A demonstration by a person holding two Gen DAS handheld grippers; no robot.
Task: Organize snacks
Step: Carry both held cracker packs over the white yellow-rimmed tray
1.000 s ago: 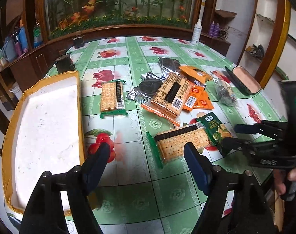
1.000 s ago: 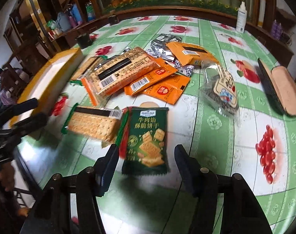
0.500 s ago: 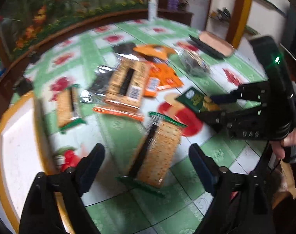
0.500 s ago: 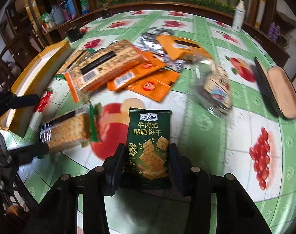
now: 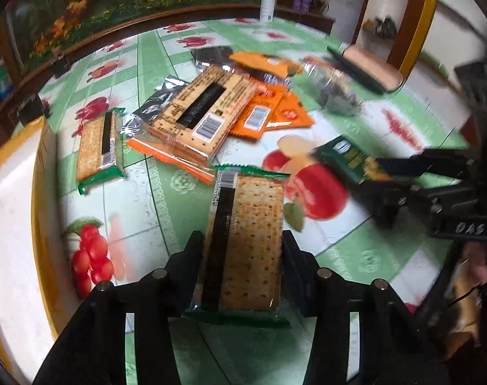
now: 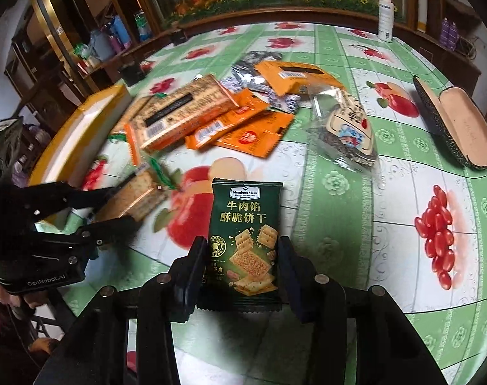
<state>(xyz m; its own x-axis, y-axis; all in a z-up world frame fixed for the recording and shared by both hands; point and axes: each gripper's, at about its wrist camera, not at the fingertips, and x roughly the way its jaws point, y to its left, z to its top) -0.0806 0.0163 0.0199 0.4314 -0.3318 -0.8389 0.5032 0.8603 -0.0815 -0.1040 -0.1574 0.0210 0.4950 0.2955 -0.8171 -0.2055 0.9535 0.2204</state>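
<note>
Left gripper (image 5: 241, 266) closing on something, right gripper (image 6: 240, 272) clamped, both angled downward.

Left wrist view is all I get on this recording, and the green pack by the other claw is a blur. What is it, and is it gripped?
Observer: In the right wrist view the green pack reads Member's Mark and pictures square crackers.
Operator: Is it gripped?
Observer: Yes. The right claw has one finger against each long edge, near the pack's lower end.
Operator: How does my own claw look from there?
Observer: The left claw is closing with the cracker pack between its fingers, and the pack's green end sticks out beyond the fingertips.
</note>
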